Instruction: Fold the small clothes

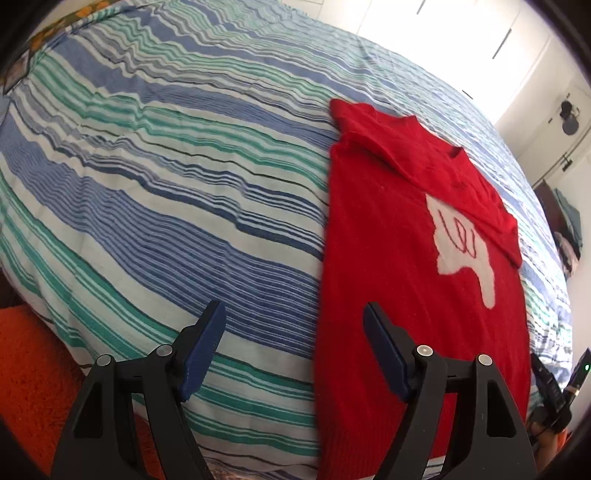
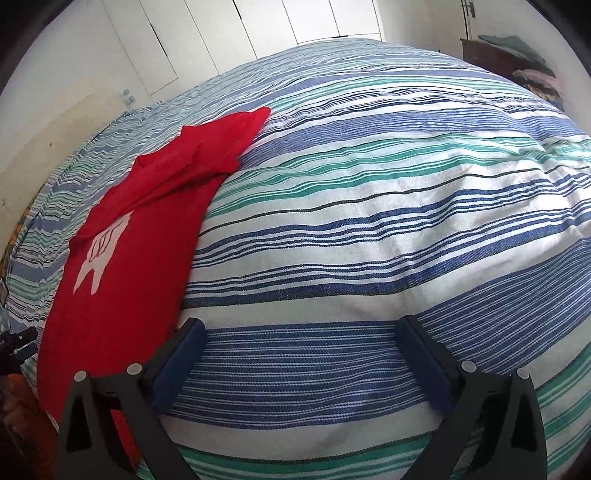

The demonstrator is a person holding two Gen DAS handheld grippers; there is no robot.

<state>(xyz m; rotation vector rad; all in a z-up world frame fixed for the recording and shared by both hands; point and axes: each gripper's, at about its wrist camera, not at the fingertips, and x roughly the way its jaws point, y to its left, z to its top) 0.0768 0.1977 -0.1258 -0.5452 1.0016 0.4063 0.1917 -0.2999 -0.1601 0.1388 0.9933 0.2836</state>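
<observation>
A small red sweater (image 1: pixel 388 240) with a white motif lies flat on the striped bed cover (image 1: pixel 166 177), both sleeves folded in over its chest. My left gripper (image 1: pixel 295 317) hovers open above the sweater's near left edge, nothing between its blue pads (image 1: pixel 205 350). In the right wrist view the same red sweater (image 2: pixel 133 266) lies at the left. My right gripper (image 2: pixel 303 332) stands wide open over bare striped cover just right of the sweater's hem, and its left finger (image 2: pixel 177 362) sits at the sweater's edge.
The bed's near edge runs along the bottom of both views. An orange rug (image 1: pixel 33 369) lies on the floor at lower left. White wardrobe doors (image 2: pixel 221 33) stand behind the bed. A dark chest with piled cloth (image 2: pixel 517 59) stands at the far right.
</observation>
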